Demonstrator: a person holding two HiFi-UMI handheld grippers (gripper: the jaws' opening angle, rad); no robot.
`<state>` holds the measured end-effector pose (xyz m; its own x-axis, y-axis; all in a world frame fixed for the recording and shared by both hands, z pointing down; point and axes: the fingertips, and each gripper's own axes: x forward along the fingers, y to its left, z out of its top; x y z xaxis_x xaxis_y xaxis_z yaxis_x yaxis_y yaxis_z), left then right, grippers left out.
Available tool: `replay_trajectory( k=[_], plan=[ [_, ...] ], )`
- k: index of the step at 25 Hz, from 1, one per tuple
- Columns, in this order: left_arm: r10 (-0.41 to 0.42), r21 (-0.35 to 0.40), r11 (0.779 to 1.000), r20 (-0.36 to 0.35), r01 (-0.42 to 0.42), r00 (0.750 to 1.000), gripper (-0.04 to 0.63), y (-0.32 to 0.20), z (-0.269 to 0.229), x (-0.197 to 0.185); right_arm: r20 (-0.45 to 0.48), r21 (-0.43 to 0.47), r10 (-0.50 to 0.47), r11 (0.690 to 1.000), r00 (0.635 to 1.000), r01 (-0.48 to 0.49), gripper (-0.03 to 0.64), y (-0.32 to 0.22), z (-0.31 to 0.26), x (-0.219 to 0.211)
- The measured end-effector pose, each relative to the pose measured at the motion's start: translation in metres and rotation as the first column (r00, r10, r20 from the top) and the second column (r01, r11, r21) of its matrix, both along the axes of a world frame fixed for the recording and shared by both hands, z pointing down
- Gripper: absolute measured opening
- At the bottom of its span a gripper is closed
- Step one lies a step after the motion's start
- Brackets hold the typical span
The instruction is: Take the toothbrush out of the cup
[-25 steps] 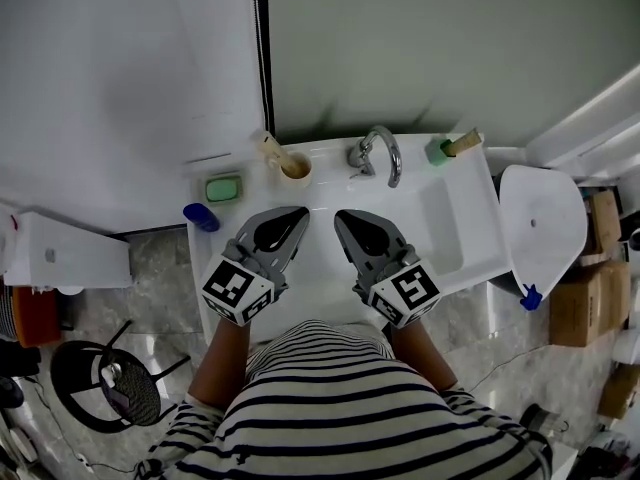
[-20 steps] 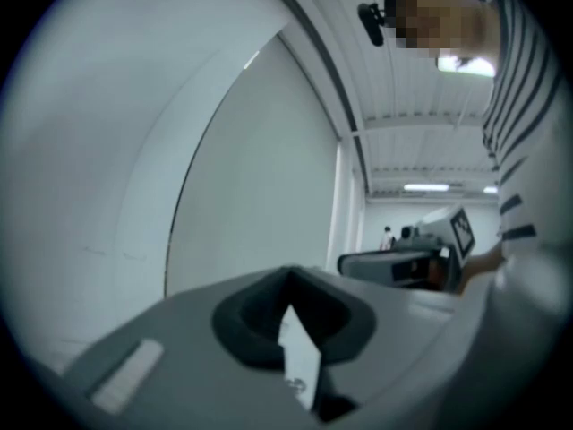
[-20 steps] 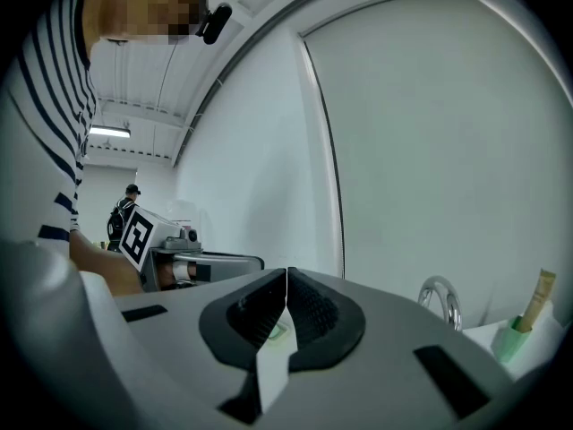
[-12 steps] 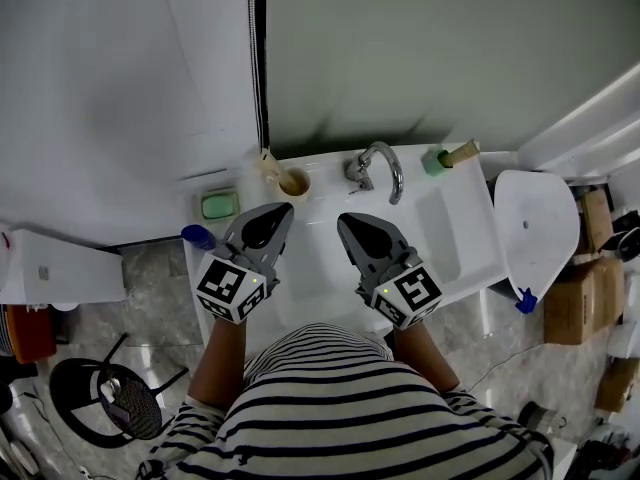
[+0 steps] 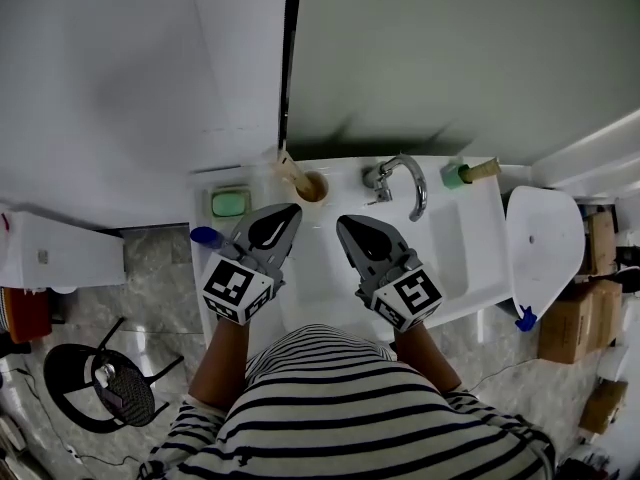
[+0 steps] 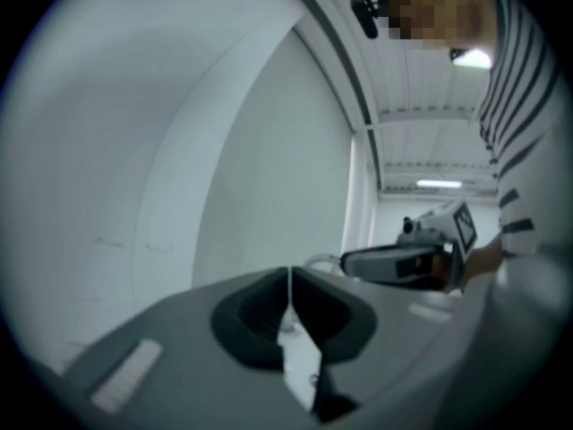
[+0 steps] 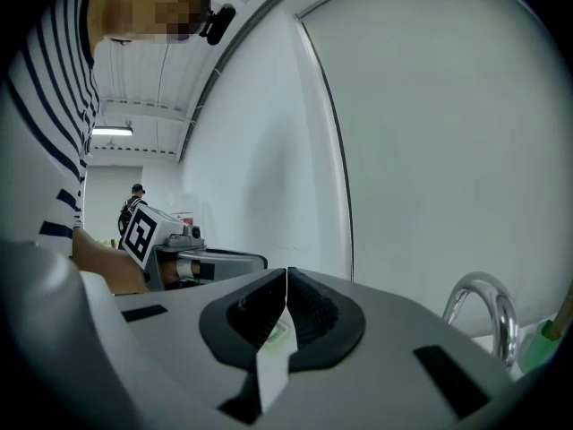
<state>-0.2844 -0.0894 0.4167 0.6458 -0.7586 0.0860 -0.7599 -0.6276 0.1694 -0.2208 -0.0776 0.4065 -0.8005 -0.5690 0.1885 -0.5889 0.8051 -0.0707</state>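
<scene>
Hovering over the sink (image 5: 450, 248), left gripper (image 5: 289, 211) and right gripper (image 5: 346, 222) have jaws closed, empty; toothbrush (image 5: 292, 170) leans in the cup (image 5: 312, 186), far left, just beyond the left gripper.

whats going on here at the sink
A person in a striped shirt stands at a white sink, with a two-jaw gripper in each hand. The left gripper and right gripper hang side by side over the basin, both with jaws shut and empty. The pale-handled toothbrush stands in the tan cup at the sink's back left, untouched.
</scene>
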Motion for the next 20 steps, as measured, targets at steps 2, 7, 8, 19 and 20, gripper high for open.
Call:
replay_trajectory(
  k=[2, 7, 8, 19, 20],
  plan=[
    [-0.014, -0.013, 1.000, 0.005, 0.014, 1.000, 0.017, -0.004, 0.006, -0.003, -0.002, -0.015, -0.003, 1.000, 1.000, 0.003, 0.008, -0.003, 0.003, -0.002],
    [-0.043, -0.038, 0.998, -0.003, 0.043, 0.999, 0.041, -0.018, 0.018, -0.007, -0.017, -0.043, -0.007, 0.999, 1.000, 0.006, 0.008, -0.012, 0.011, -0.002],
    [-0.049, -0.045, 0.998, -0.004, 0.049, 0.999, 0.053, -0.021, 0.020, -0.008, -0.019, -0.047, -0.008, 0.999, 1.000, 0.008, 0.008, -0.014, 0.013, -0.002],
    [-0.111, -0.134, 0.985, 0.015, 0.112, 0.994, 0.202, -0.059, 0.061, -0.026, -0.019, -0.089, -0.038, 0.995, 0.999, 0.036, 0.008, -0.033, 0.032, -0.012],
    [-0.115, -0.139, 0.984, 0.015, 0.116, 0.993, 0.209, -0.062, 0.064, -0.027, -0.020, -0.094, -0.041, 0.995, 0.999, 0.039, 0.008, -0.035, 0.033, -0.013]
  ],
)
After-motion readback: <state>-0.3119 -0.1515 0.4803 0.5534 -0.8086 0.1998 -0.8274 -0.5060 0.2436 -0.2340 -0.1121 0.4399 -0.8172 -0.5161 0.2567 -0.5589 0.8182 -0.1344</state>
